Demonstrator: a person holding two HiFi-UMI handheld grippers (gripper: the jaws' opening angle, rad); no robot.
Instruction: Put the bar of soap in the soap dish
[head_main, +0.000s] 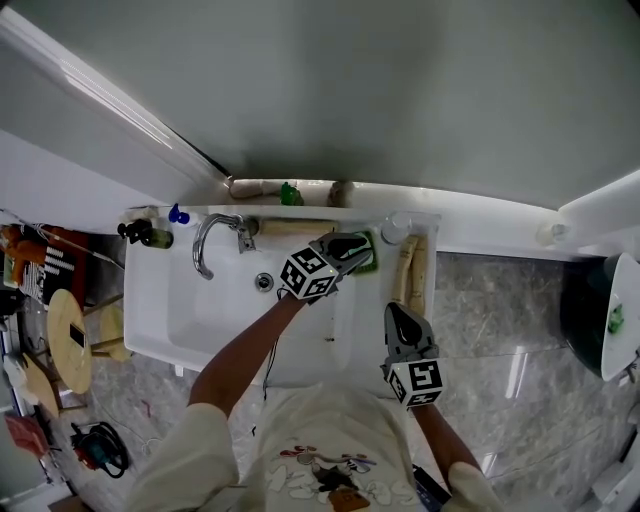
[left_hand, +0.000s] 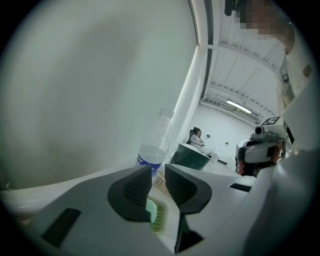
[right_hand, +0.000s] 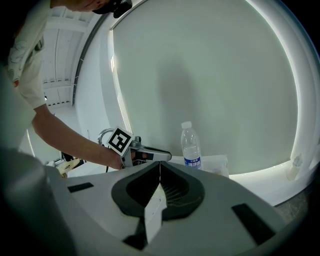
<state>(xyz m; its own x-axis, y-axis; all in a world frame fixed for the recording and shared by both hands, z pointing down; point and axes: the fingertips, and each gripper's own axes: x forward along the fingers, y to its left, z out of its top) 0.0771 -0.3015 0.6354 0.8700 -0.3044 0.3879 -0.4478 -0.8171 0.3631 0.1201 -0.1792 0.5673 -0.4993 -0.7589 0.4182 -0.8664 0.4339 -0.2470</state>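
The green ribbed soap dish (head_main: 370, 264) sits on the sink's back ledge. It also shows low between the left jaws (left_hand: 156, 216). My left gripper (head_main: 362, 246) hovers right over it, its jaws (left_hand: 158, 172) narrowly apart with nothing pressed between the pads. Past the tips lies a small pale printed packet (left_hand: 159, 182), perhaps the soap, at the foot of a water bottle (left_hand: 156, 142). My right gripper (head_main: 398, 312) hangs over the sink's right rim. Its jaw tips (right_hand: 160, 165) meet with nothing held. From there I see the left gripper (right_hand: 167, 156) and the arm behind it.
A chrome faucet (head_main: 210, 242) and drain (head_main: 264, 282) mark the white basin (head_main: 190, 320). The water bottle (right_hand: 190, 147) and a clear bag (right_hand: 216, 163) stand at the back right. Small bottles (head_main: 148, 233) sit at the back left corner. Stools (head_main: 68, 340) stand on the floor at the left.
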